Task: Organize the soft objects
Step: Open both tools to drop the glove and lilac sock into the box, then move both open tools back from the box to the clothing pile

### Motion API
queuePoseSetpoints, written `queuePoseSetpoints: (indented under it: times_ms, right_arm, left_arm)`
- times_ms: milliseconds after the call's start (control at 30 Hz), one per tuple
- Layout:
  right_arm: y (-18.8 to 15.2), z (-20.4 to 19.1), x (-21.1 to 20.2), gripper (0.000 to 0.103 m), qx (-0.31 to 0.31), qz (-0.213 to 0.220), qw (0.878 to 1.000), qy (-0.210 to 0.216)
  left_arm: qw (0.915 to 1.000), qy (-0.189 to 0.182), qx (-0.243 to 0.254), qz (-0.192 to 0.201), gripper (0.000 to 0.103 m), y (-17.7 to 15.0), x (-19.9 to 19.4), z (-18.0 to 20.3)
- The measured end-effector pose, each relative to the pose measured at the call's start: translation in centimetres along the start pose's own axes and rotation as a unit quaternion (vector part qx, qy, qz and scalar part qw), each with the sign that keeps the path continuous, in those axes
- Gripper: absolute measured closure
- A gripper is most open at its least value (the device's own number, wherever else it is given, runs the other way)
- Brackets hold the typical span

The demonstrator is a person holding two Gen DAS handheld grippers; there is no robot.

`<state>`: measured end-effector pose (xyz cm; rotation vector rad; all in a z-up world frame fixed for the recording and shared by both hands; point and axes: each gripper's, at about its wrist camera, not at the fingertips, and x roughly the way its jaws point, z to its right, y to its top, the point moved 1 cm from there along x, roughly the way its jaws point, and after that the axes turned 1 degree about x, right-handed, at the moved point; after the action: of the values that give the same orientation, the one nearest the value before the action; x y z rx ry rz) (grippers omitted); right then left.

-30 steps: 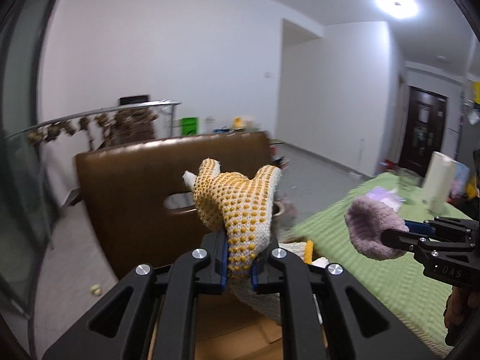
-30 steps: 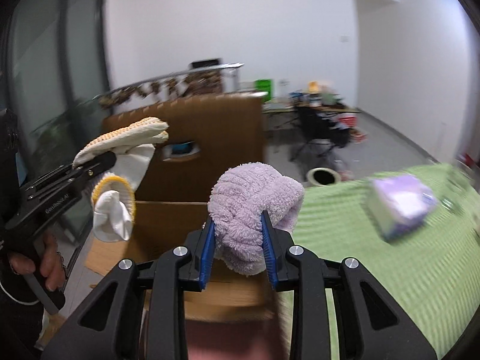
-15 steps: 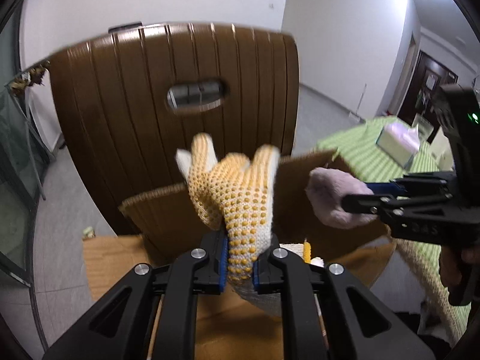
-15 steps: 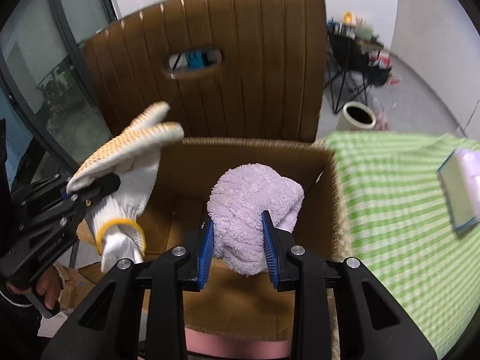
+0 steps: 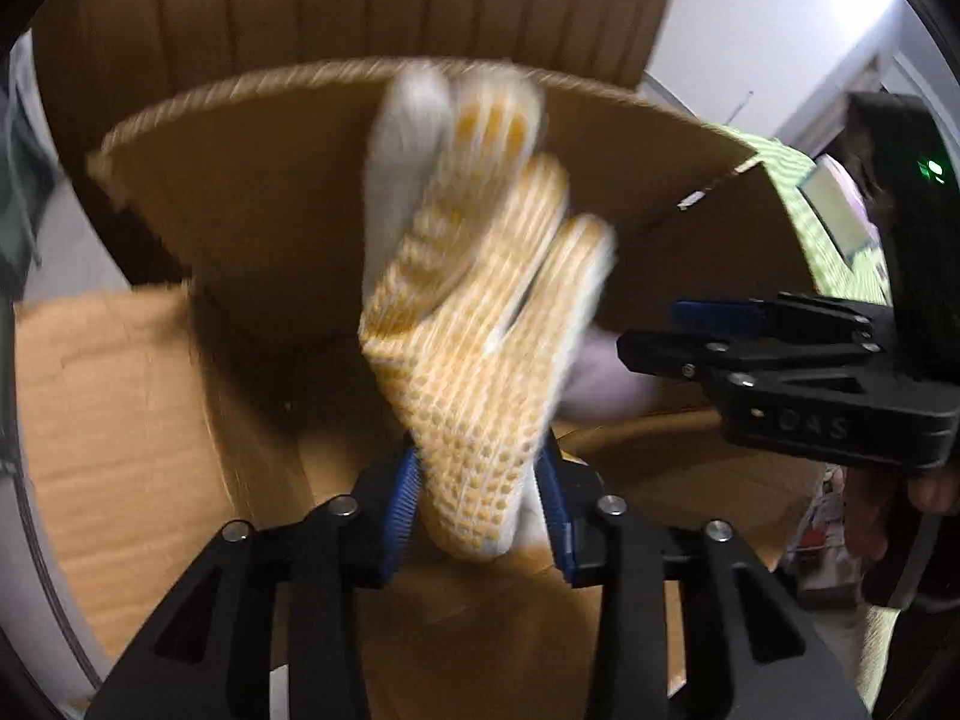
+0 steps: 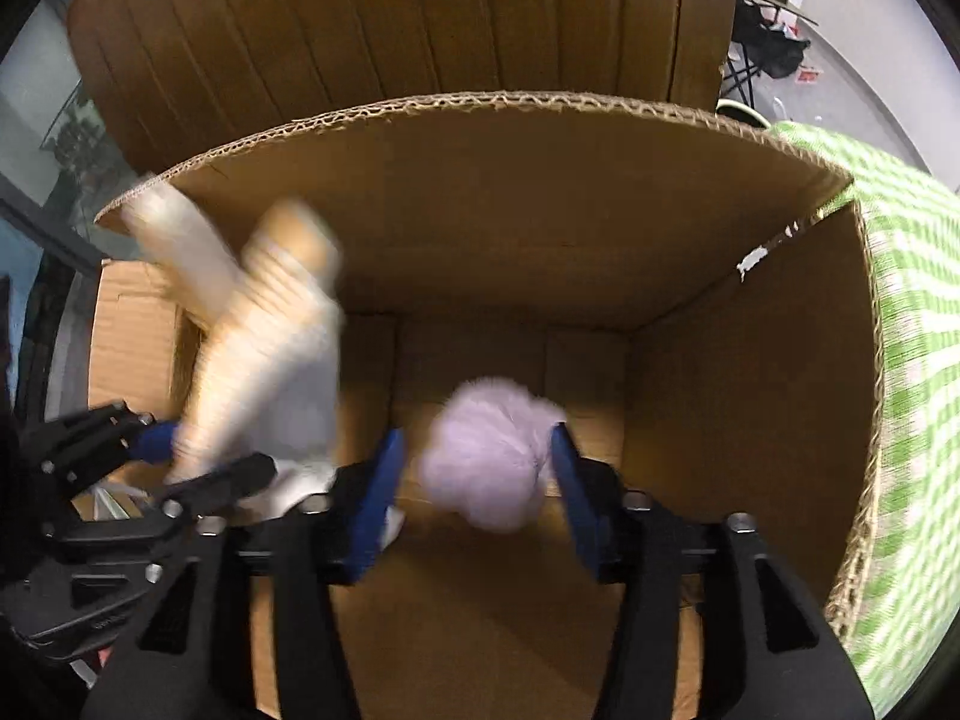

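Both claws point down into one cardboard box, and the drop depends on that: each soft thing hangs right over the box floor. In the right claw the jaws are opening, and one fluffy purple cloth is loose between them. The left claw is opening too, with one dotted yellow work glove standing up between its jaws. Behind the box stands one brown chair back.

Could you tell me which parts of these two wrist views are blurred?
Left wrist view: the yellow-dotted white knit glove smears at its fingertips. Right wrist view: that glove and the fluffy lilac cloth are smeared, while the brown cardboard box rim stays sharp.
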<state>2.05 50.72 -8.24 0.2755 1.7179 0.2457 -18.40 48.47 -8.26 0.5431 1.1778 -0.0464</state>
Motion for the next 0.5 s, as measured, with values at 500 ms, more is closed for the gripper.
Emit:
queuePoseSetpoints:
  times_ms: [500]
  right_arm:
    - [0.3, 0.2, -2.6, 0.041, 0.016, 0.033, 0.999, -0.014]
  left_arm:
    - [0.9983, 0.013, -0.003, 0.057, 0.051, 0.3, -3.7, 0.1]
